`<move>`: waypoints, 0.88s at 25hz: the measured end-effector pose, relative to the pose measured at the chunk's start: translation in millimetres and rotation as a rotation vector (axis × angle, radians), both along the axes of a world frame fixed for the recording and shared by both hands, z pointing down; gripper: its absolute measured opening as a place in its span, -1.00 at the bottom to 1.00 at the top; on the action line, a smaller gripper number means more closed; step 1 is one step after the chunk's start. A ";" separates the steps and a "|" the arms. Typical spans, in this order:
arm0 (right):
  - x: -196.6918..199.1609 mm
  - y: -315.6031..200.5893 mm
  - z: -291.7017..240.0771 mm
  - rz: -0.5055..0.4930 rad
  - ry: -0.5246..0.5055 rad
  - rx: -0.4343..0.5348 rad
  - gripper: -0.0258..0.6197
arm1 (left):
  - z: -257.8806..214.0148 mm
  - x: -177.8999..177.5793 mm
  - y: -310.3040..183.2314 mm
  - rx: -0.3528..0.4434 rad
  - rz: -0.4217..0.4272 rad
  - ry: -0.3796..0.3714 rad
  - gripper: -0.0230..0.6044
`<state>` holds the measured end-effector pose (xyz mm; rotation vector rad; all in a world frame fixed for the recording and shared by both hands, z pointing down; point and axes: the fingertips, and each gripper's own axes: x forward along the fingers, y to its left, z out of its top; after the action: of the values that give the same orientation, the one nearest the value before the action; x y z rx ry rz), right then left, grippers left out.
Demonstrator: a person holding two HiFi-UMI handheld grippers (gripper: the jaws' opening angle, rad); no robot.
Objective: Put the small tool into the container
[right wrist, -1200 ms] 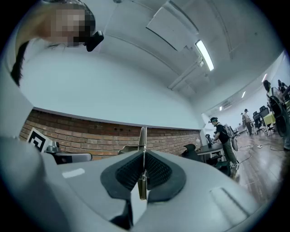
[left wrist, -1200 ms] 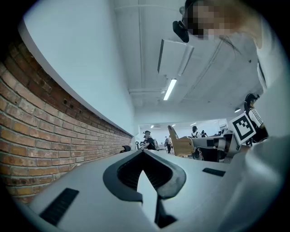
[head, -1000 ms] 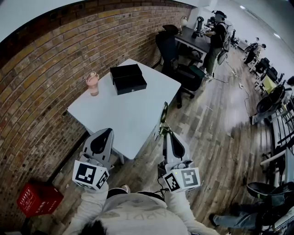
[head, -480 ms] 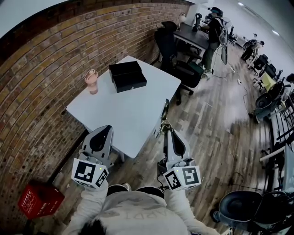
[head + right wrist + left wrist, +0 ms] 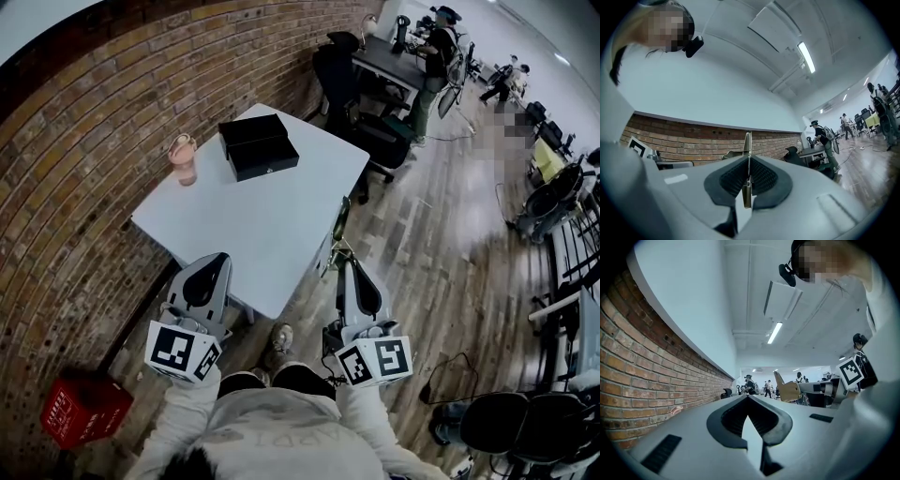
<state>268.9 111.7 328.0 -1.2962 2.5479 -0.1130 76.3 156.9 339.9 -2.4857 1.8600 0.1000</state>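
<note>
The small tool (image 5: 748,140), a thin metal blade, sits clamped in the right gripper (image 5: 748,180), by the near right edge of the table (image 5: 281,234). In the last second a foot (image 5: 279,342) has come forward, probably a step towards the black box (image 5: 258,145) at the far side. The left gripper (image 5: 748,401) is closed on nothing. I cannot tell whether the box is open.
</note>
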 end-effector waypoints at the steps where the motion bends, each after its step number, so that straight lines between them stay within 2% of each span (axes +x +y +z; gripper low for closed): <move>1: -2.0 -3.7 0.7 -0.001 0.000 -0.001 -0.86 | 1.1 -2.0 -3.2 -0.002 -0.001 0.001 -0.91; 10: -29.0 -51.3 5.2 -0.025 -0.013 -0.002 -0.86 | 6.8 -27.5 -40.4 -0.011 -0.025 -0.007 -0.91; 16: -58.1 -107.2 0.6 -0.050 -0.013 -0.003 -0.86 | 4.7 -54.3 -91.8 -0.019 -0.045 -0.006 -0.91; 22: -71.7 -146.2 4.7 -0.070 -0.015 0.002 -0.86 | 8.8 -62.1 -131.1 -0.022 -0.046 -0.010 -0.91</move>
<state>197.3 -34.6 332.6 -1.2004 2.5805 -0.1341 14.1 25.9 348.7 -2.4507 1.9237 0.0655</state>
